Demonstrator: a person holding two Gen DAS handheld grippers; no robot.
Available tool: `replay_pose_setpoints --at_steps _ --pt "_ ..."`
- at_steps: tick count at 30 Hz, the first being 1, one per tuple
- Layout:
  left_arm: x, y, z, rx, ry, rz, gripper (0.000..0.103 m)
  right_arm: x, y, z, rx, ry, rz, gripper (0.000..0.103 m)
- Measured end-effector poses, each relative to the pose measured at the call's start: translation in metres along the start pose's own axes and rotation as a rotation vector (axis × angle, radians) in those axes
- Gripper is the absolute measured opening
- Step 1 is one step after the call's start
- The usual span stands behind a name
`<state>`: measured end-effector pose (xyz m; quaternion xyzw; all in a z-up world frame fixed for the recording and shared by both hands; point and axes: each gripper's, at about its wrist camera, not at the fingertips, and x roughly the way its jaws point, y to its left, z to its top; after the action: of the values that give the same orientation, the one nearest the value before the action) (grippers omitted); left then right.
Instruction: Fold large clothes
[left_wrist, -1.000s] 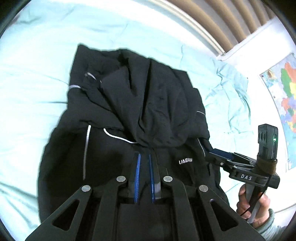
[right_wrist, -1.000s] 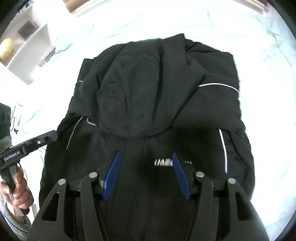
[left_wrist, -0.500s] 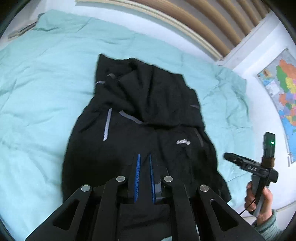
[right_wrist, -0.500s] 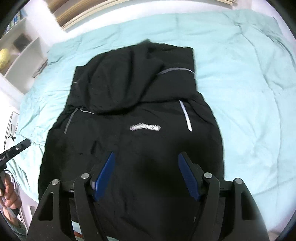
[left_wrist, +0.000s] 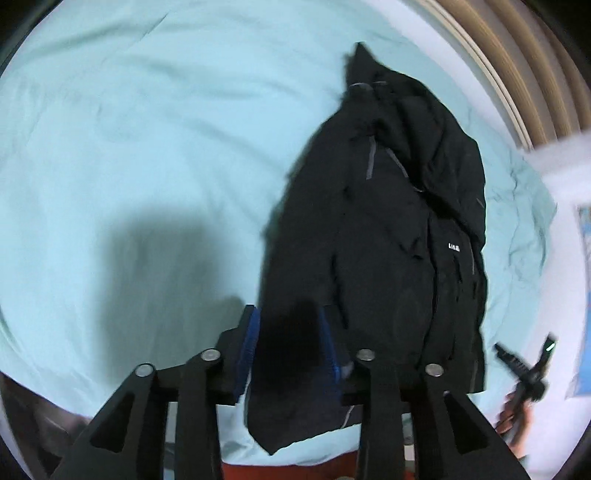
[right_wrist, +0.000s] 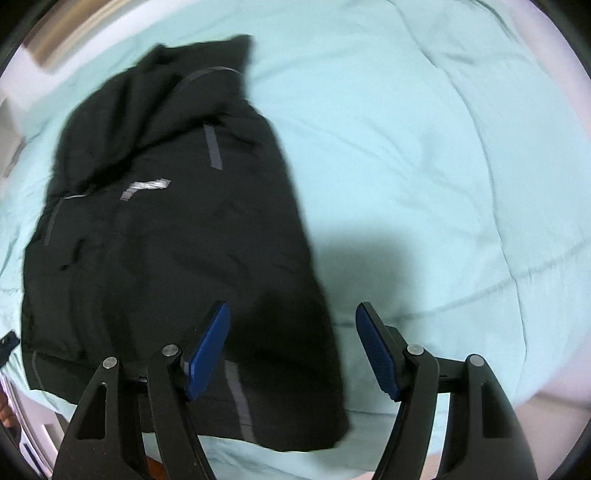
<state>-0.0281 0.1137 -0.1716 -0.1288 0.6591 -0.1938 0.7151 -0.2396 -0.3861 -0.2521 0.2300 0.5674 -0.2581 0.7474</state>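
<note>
Change: both views are swung outward, so jacket (left_wrist: 388, 236) is seen off-centre, no longer centred | left gripper (left_wrist: 290, 339): jaws just opened, half parted, hem corner lying between, unpinched | right gripper (right_wrist: 291, 347): jaws wide, over jacket's near edge, nothing gripped | jacket: black, smooth, grey-striped, spread on wrinkled teal bedding (right_wrist: 424, 166)

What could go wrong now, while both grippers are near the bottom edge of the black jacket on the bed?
1. The jacket hem hangs past the edge of the turquoise bedcover; it may slide off.
2. The left gripper has just been opening with hem cloth between its fingers, so that corner may drop loose.
3. The right gripper stands open above the other corner; closing there may catch bedcover too.
</note>
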Motion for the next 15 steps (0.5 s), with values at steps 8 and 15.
replay_pose_setpoints --at_steps 8,15 --pt "0.032 0.018 -0.020 -0.082 0.106 -0.115 0.060 0.013 -0.040 -0.030 0.073 0.003 0.064 0.073" --pt "0.036 0.016 -0.026 -0.062 0.114 -0.101 0.062 0.027 -0.044 -0.053 0.075 0.064 0.102 0.086"
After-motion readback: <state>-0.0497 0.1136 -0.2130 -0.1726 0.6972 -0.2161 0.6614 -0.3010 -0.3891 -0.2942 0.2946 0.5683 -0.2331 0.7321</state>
